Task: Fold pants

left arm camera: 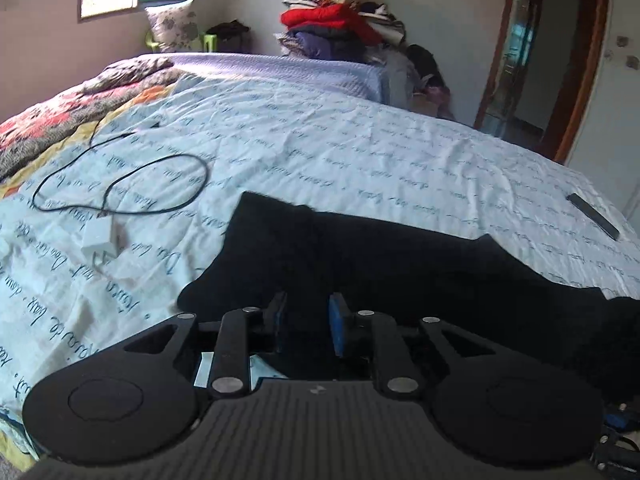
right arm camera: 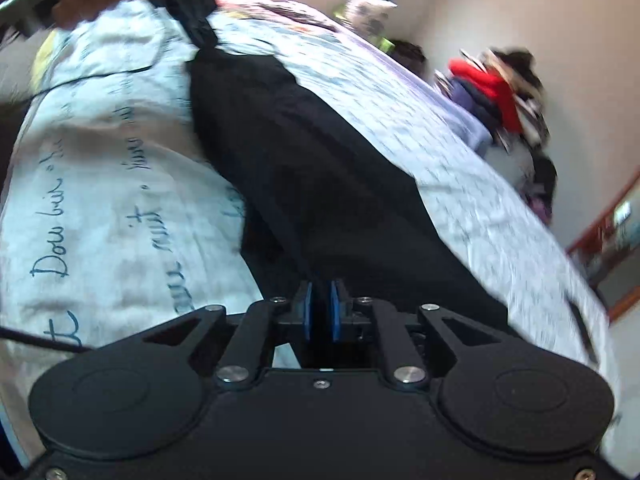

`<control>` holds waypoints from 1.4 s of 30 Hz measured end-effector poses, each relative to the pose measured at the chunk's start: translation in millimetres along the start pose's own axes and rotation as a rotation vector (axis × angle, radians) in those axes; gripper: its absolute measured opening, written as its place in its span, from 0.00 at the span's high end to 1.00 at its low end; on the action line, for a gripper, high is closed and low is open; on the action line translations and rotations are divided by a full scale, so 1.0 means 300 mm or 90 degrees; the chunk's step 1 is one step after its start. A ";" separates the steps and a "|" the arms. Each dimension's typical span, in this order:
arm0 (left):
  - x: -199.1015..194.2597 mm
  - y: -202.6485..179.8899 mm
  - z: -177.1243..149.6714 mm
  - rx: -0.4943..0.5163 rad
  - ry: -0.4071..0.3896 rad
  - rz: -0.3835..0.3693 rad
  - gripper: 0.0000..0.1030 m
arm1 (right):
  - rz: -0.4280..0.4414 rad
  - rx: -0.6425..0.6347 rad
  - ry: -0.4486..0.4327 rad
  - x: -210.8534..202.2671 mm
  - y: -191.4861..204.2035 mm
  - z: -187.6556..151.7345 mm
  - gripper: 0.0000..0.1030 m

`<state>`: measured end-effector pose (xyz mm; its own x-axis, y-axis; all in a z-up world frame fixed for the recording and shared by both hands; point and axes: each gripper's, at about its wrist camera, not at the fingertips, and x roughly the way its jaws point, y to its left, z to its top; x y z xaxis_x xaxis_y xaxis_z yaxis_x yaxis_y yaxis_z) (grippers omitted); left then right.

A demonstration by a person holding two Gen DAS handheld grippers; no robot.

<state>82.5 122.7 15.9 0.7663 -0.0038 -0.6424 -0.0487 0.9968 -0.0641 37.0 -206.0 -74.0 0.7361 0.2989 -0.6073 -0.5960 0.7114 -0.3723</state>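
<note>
Black pants (left arm camera: 360, 256) lie spread across the pale blue bedsheet (left arm camera: 320, 128) printed with handwriting. My left gripper (left arm camera: 308, 316) hovers at their near edge, blue pads apart; only dark cloth shows behind the gap, and nothing is visibly pinched. In the right wrist view the pants (right arm camera: 320, 168) run as a long dark band from my right gripper (right arm camera: 320, 304) toward the top left. There a narrow black strip rises next to a person's hand (right arm camera: 72, 4). The right pads stand almost together, and the cloth runs right up to their tips.
A white charger (left arm camera: 100, 242) with a looped black cable (left arm camera: 120, 184) lies on the sheet to the left. A dark flat remote (left arm camera: 594, 216) rests near the right edge. A floral quilt (left arm camera: 60, 112) bunches far left. A clothes pile (left arm camera: 340, 20) stands behind the bed.
</note>
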 end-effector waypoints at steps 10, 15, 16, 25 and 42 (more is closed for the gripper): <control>0.046 -0.472 -0.076 0.151 0.013 -0.181 0.49 | -0.085 0.185 0.024 -0.125 -0.117 -0.174 0.93; 0.061 -0.614 -0.173 0.237 0.041 -0.273 0.46 | -0.084 0.240 0.070 -0.163 -0.142 -0.272 0.93; 0.057 -0.646 -0.195 0.274 0.036 -0.285 0.43 | -0.097 0.271 0.057 -0.183 -0.169 -0.276 0.93; 0.031 -0.832 -0.357 0.503 -0.048 -0.318 0.36 | -0.233 0.646 -0.051 -0.195 -0.547 -0.440 0.74; 0.097 -0.924 -0.440 0.599 -0.108 -0.279 0.39 | -0.320 0.726 -0.087 -0.202 -0.855 -0.528 0.47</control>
<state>33.8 -164.5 -86.0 0.6795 -0.4407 -0.5866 0.7164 0.5709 0.4010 94.4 -507.3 -52.8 0.8691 -0.1494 -0.4716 0.3262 0.8898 0.3193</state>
